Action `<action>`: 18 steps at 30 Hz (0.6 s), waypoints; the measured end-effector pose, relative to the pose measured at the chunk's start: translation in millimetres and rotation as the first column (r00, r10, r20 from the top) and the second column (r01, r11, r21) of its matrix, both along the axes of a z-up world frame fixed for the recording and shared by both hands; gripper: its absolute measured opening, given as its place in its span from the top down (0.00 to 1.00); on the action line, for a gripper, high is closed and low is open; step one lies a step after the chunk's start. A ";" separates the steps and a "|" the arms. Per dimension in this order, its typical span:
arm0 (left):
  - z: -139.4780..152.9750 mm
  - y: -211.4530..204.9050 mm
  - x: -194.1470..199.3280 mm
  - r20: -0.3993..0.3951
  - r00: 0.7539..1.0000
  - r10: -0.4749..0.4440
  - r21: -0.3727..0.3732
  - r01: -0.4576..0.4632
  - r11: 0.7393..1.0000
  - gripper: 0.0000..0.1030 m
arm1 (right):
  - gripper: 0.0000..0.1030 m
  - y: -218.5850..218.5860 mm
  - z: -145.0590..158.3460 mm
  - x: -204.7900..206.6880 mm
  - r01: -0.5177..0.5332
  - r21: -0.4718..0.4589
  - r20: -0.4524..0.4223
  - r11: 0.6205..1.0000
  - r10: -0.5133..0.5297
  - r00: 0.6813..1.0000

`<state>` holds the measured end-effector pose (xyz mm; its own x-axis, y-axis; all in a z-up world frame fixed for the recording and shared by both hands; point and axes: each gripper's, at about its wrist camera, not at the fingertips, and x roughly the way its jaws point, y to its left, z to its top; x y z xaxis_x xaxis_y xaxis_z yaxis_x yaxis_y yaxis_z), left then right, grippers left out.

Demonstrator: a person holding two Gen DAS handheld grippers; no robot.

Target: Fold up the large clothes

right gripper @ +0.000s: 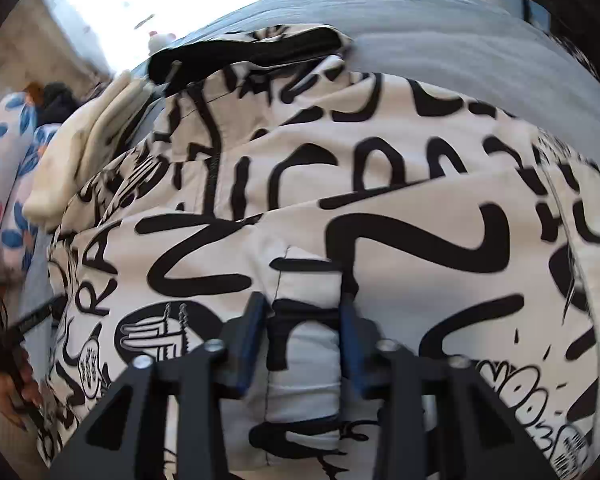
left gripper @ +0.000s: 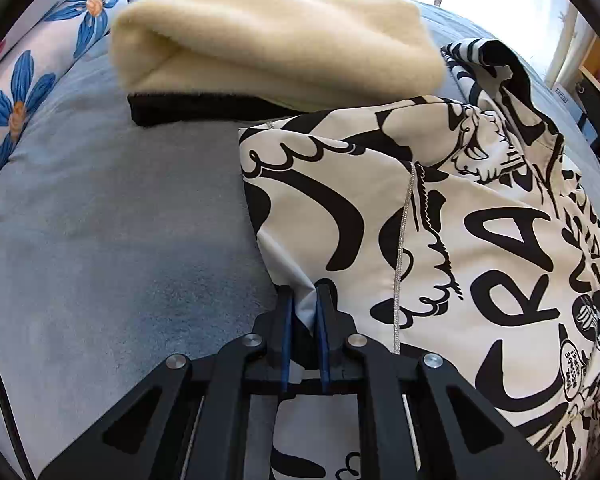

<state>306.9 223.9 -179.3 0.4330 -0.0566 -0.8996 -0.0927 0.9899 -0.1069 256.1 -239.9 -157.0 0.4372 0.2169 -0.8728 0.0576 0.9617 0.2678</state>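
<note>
Left gripper (left gripper: 305, 300) pinches jacket (left gripper: 440, 248) edge tight; right gripper (right gripper: 304, 312) straddles a thick fold, grip unclear. Lift both together, keep hem taut.

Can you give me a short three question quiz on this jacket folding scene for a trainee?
1. True or false: the left hand-held gripper is shut on a fold at the edge of the printed jacket.
2. Multiple choice: what lies beyond the jacket on the blue bedcover? A) a folded cream fleece B) a red towel C) a pair of shoes
3. Fill in: the right hand-held gripper has a thick roll of the jacket between its ____.

Key
1. True: its jaws pinch a thin gather of cloth.
2. A, the fleece lies on a black layer.
3. Fingers; whether they press the cloth is unclear.
</note>
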 end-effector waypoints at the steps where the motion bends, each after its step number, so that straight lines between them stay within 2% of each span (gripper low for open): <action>1: 3.2 -0.8 -0.5 0.003 1.000 0.003 0.005 -0.003 1.000 0.90 | 0.55 -3.1 2.1 -0.2 0.020 0.005 -0.002 1.000 -0.020 1.000; 4: 19.3 -7.5 -5.8 0.007 1.000 -0.005 0.054 0.004 0.999 0.85 | 0.55 -9.5 19.0 -9.7 0.049 -0.002 0.024 0.999 -0.049 0.999; 6: 37.3 -9.5 -17.9 0.037 0.999 -0.018 0.085 0.014 0.996 0.80 | 0.54 -8.9 34.8 -21.0 0.055 -0.068 0.066 0.996 -0.050 0.997; 8: 55.8 -13.3 -32.4 0.076 0.997 -0.025 0.088 0.019 0.996 0.73 | 0.43 -5.9 45.0 -27.7 0.060 -0.105 0.073 0.993 -0.052 0.996; 10: 71.8 -16.6 -51.8 0.119 0.992 -0.035 0.057 0.028 0.998 0.67 | 0.39 -2.3 53.3 -36.3 0.044 -0.082 0.076 0.996 -0.037 0.996; 12: 79.6 -25.3 -69.2 0.153 0.988 -0.036 0.038 0.030 0.999 0.53 | 0.38 8.9 57.9 -44.5 0.027 -0.033 0.088 0.999 -0.024 0.996; 15: 81.8 -46.0 -98.0 0.189 0.981 -0.046 0.018 0.043 0.999 0.52 | 0.37 37.9 60.8 -55.4 -0.016 -0.033 0.089 0.999 0.019 0.996; 18: 71.2 -66.1 -115.3 0.150 0.988 -0.036 -0.039 0.042 0.998 0.52 | 0.37 82.9 59.6 -63.9 -0.104 -0.037 0.088 0.994 0.107 0.990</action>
<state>191.6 157.8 -108.1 0.5587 -0.1121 -0.8218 -0.0341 0.9869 -0.1578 192.2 -156.9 -97.4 0.4905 0.2386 -0.8381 -0.0677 0.9693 0.2364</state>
